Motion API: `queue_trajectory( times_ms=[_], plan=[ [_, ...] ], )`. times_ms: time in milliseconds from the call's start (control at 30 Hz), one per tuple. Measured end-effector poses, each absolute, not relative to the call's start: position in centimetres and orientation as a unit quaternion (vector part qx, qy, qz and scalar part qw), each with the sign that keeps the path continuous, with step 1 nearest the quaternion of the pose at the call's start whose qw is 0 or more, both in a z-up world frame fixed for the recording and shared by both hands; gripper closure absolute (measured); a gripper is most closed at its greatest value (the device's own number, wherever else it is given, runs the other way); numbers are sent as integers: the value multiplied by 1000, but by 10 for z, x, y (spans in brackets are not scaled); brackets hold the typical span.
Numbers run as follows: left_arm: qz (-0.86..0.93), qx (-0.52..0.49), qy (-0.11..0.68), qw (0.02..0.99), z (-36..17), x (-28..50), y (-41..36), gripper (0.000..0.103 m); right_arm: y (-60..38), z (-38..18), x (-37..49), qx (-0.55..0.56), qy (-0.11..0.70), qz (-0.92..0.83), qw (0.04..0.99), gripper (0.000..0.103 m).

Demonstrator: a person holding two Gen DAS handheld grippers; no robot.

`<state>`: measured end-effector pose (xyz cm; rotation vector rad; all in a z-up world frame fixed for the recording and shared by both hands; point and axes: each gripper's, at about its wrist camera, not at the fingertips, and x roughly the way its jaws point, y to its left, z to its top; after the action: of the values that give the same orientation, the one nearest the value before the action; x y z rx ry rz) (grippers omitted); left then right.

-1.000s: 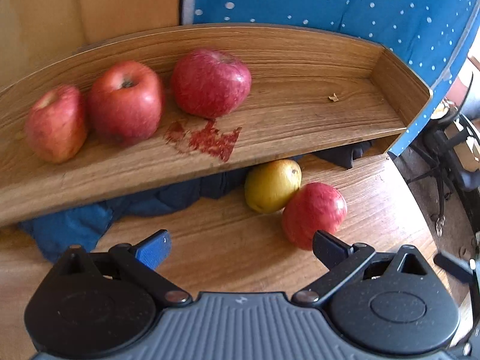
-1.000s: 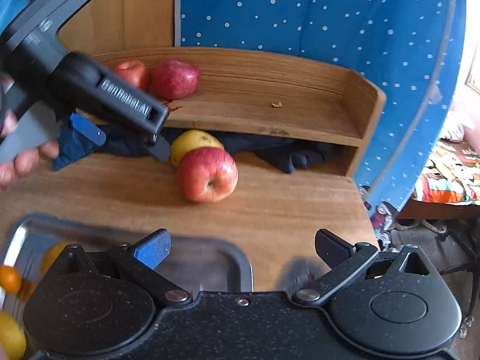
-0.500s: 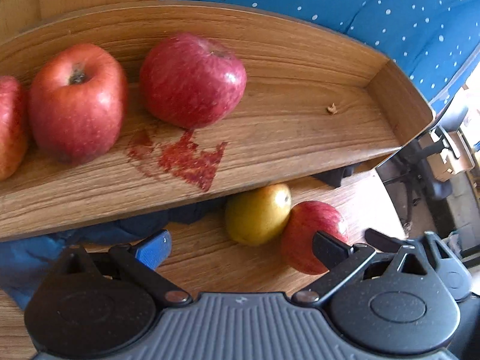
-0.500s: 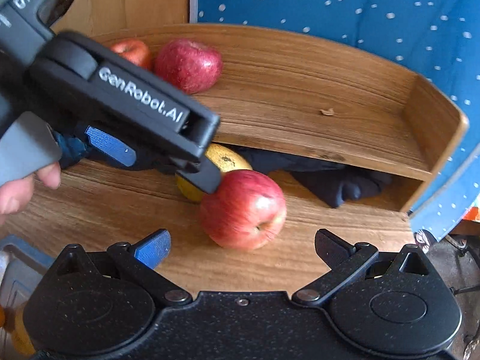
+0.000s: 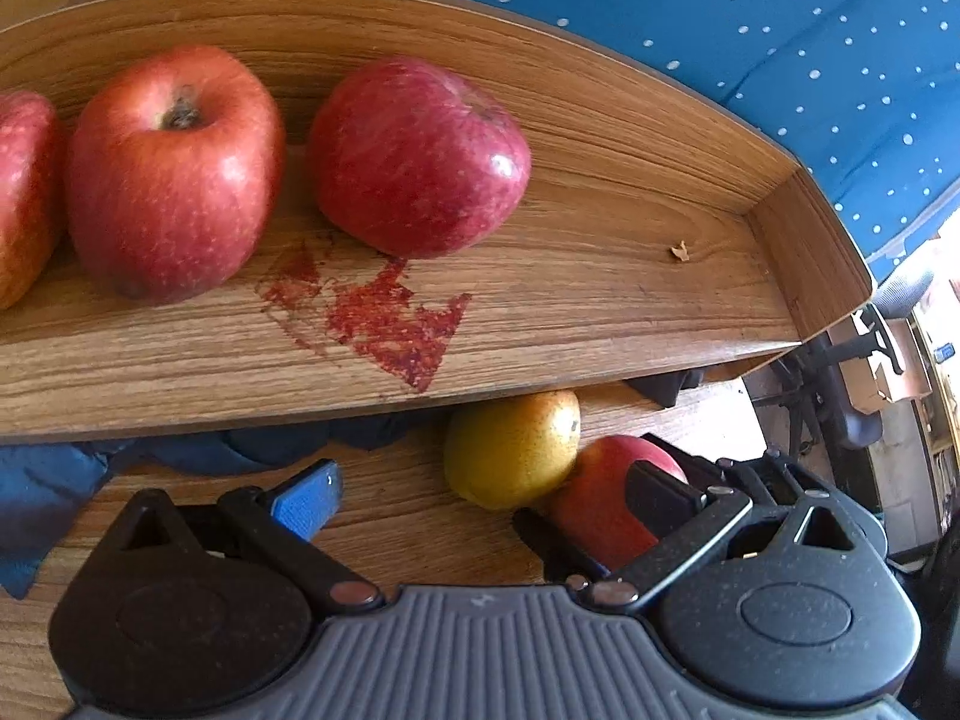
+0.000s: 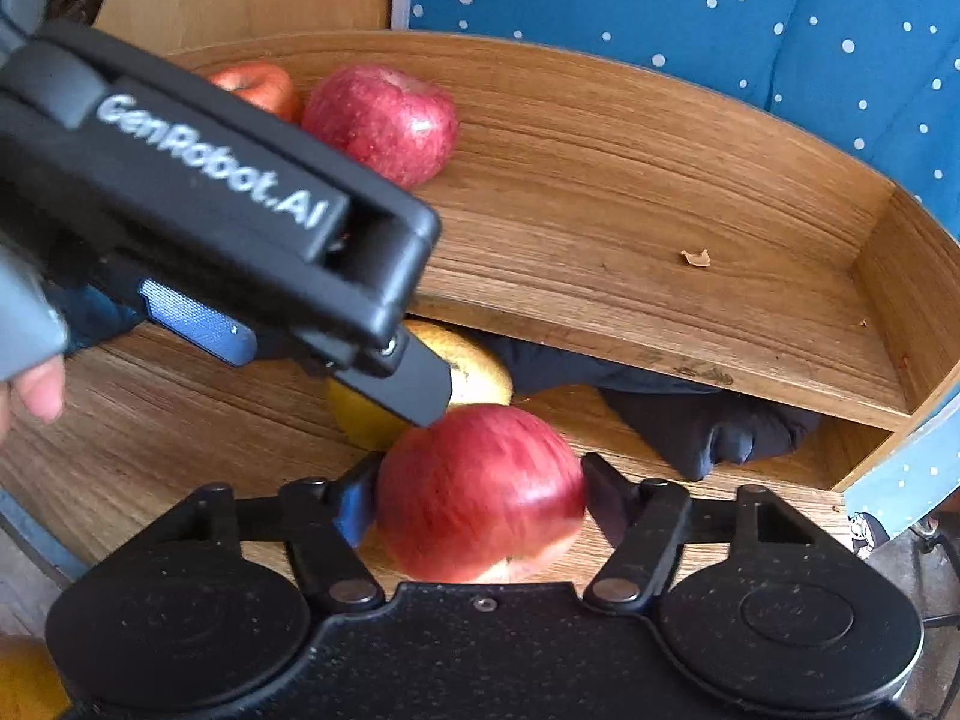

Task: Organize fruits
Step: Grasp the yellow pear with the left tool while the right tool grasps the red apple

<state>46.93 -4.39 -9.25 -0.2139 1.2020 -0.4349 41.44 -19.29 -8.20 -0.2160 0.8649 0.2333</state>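
Three red apples (image 5: pixel 174 174) lie in a row on the upper wooden shelf (image 5: pixel 600 300). Below it on the tabletop, a yellow pear (image 5: pixel 510 450) touches another red apple (image 6: pixel 480 492). My right gripper (image 6: pixel 480 498) is shut on this apple, one finger on each side. My left gripper (image 5: pixel 483 495) is open and hovers just short of the pear, with nothing gripped. In the right wrist view the left gripper (image 6: pixel 312 354) crosses from the upper left, and its black finger (image 6: pixel 420 384) covers part of the pear (image 6: pixel 474 372).
A dark blue cloth (image 6: pixel 708 426) is bunched under the shelf behind the fruit. A red stain (image 5: pixel 384 318) marks the shelf board. Blue dotted fabric (image 5: pixel 780 30) hangs behind. An orange fruit (image 6: pixel 24 678) shows at the lower left corner. A hand (image 6: pixel 36 390) holds the left gripper.
My right gripper moved forward over the table and shut on the lower red apple. My left gripper drew closer to the shelf and the pear and stayed open.
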Motion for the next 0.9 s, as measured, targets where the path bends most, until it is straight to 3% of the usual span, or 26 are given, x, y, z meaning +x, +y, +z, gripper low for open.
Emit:
queue_trajectory(
  times_ms=[833,900],
  plan=[
    [-178,-79,540,819,-115,473,-88,12,-211,-84,384,-53,435,59,897,34],
    [-172,-78,537,822,-114,474,-87,18,-212,-85,385,-49,436,56,897,35]
  ],
)
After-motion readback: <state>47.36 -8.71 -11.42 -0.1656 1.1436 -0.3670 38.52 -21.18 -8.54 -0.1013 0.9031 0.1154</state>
